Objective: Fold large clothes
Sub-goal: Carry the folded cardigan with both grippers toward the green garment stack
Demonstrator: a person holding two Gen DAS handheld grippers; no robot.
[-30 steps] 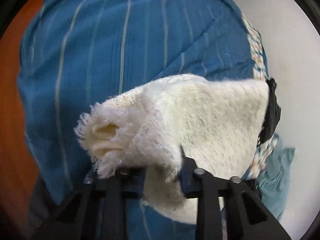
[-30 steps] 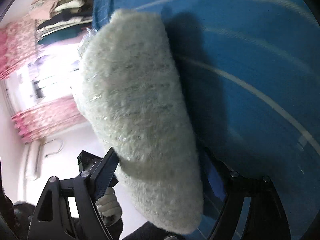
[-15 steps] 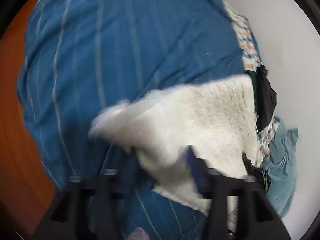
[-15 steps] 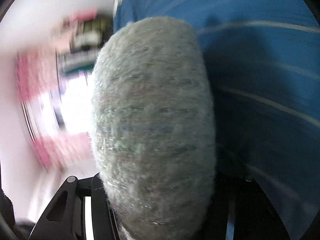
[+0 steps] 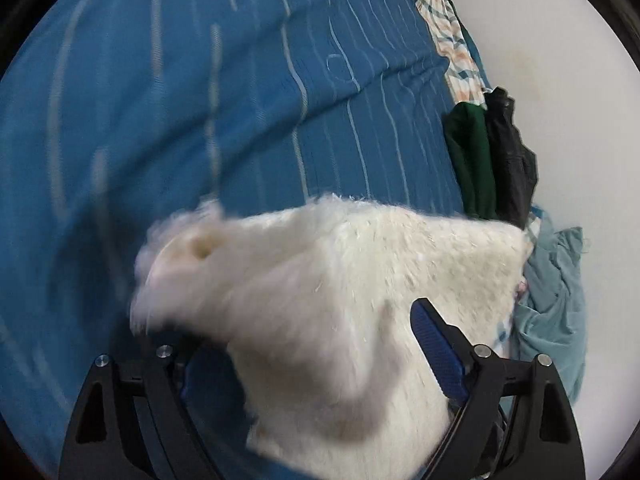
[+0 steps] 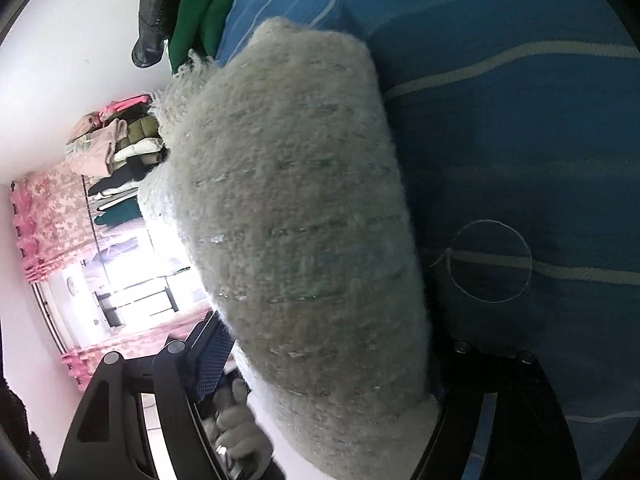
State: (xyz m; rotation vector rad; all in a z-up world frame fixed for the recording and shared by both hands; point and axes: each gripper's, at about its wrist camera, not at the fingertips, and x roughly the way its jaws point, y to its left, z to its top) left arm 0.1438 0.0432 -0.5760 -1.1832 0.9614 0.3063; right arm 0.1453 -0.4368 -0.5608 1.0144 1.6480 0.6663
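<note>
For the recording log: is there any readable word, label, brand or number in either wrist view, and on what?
None. No legible text in either view.
The white fuzzy garment shows no tag or print.
The blue bedspread carries only pale stripes and a stitched circle, no lettering.
The background clothes are too small to show any label.

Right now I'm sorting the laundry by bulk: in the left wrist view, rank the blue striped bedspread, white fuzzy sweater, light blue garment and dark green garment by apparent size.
1. Blue striped bedspread
2. White fuzzy sweater, though it lies nearest the camera, so it looks inflated
3. Light blue garment and dark green garment: too alike, and partly hidden, to rank
</note>
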